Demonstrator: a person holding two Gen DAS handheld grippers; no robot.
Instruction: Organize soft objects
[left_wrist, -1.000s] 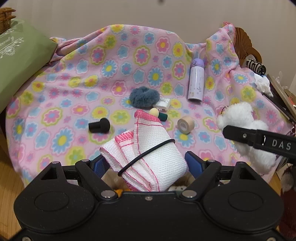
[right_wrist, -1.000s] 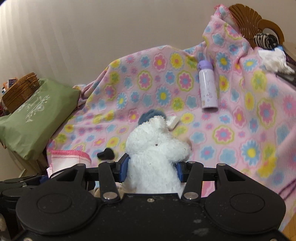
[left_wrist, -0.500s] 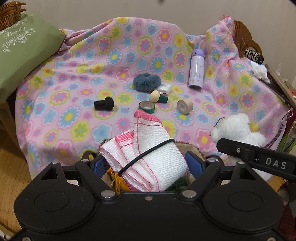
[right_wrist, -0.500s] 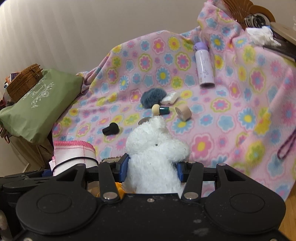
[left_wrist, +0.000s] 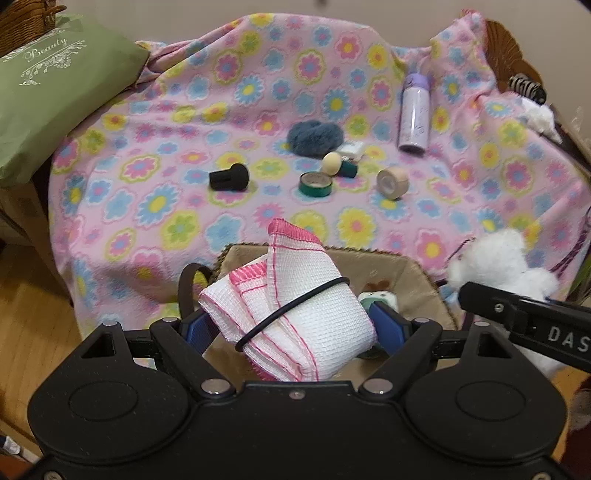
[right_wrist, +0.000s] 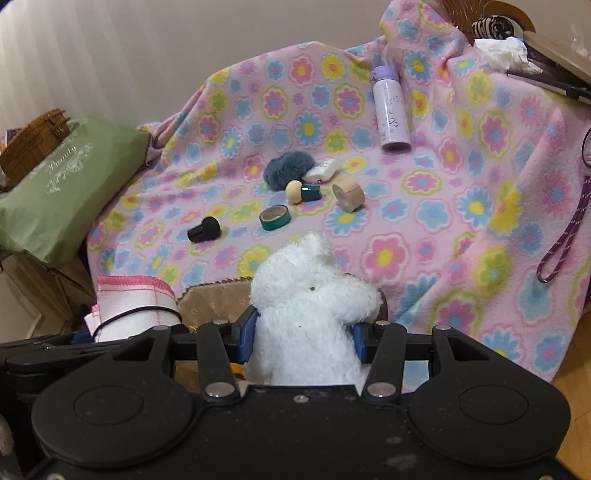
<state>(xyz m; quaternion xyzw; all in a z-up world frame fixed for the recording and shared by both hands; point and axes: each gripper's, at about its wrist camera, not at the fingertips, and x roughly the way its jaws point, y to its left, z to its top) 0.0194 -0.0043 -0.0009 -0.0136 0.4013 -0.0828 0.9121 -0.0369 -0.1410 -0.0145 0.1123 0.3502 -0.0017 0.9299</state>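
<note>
A: Left claw (left_wrist: 291, 326) is clamped on the cloth (left_wrist: 295, 314), a folded white roll with pink edging and a black band (left_wrist: 291, 308) around it. Right claw (right_wrist: 301, 338) is closed tight on the plush (right_wrist: 310, 306), gripping its lower body. We see both loads above the basket (left_wrist: 406, 269), which sits just in front of the blanket (left_wrist: 166, 192).

B: Agreed. We note the basket already holds something small and pale under the left claw; too hidden to name. The puff (left_wrist: 314, 137) lies on the blanket, well apart from both claws.

A: Risks, as we judge them. The two claws are close together over one opening. If both let go at once, the plush could land on the cloth and roll over the rim.

B: We add: the band rides loose and slanted on the cloth. A snag on a pad at release could pull it off, and the roll would unfold.

A: The plush is fluffy; fibres may cling to the pads, so it could drag out as the claw lifts.

B: Also the basket wall looks soft. A claw pressing on it could tip or fold it. We would release one at a time, cloth first.
</note>
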